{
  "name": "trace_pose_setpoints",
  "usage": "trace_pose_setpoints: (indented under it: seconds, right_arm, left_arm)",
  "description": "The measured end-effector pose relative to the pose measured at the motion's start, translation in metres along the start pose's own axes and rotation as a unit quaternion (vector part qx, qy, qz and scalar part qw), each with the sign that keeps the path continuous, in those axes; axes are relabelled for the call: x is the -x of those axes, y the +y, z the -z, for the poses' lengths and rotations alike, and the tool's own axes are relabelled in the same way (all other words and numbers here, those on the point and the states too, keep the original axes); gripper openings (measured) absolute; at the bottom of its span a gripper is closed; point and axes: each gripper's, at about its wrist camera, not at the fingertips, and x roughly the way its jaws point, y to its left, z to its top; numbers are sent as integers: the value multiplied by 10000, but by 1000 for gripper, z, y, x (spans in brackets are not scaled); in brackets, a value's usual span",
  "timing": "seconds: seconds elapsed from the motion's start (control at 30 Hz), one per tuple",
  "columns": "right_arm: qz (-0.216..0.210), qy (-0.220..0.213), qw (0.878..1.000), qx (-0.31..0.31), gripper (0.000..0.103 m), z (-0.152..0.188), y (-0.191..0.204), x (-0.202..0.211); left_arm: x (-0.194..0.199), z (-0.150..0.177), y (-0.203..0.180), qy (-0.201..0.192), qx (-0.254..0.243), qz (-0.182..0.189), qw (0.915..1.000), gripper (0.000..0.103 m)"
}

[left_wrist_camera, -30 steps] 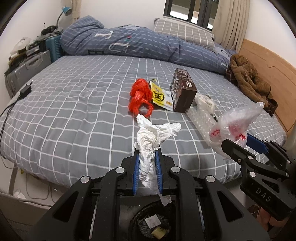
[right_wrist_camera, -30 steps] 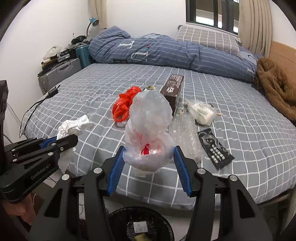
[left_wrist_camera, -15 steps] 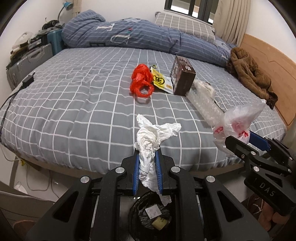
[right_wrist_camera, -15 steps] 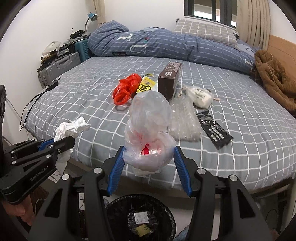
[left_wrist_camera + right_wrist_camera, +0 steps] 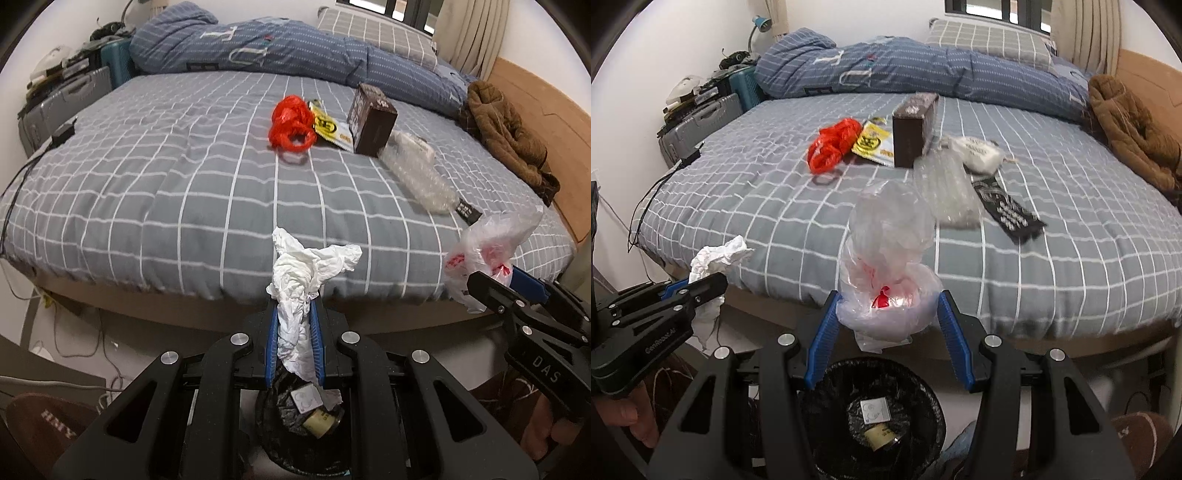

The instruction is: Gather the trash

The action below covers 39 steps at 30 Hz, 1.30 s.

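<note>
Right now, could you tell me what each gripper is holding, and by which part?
Left gripper: crumpled white tissue, pinched at its lower middle. Right gripper: clear plastic bag, held across its bulging base.

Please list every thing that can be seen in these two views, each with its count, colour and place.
crumpled tissue: 1, white, in left gripper
plastic bag: 1, clear with red, in right gripper
trash bin: 1, black, on floor under grippers
red bag: 1, on bed
yellow packet: 1, beside red bag
box: 1, dark brown, on bed
bubble wrap: 1, clear, on bed
left gripper: shut on tissue
right gripper: shut on bag
</note>
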Motion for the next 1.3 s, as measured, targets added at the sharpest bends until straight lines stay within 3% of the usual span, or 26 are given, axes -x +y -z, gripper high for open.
trace_pose_setpoints:
  seconds: [0.8, 1.3]
  right_arm:
    - [219, 1389, 9888, -508, 51, 58, -21, -56]
    - [123, 2307, 9717, -501, 51, 108, -16, -82]
  left_arm:
    - [-57, 54, 12, 1102, 183, -83, 9937, 15]
    - [-85, 99, 19, 1874, 298, -42, 9818, 15]
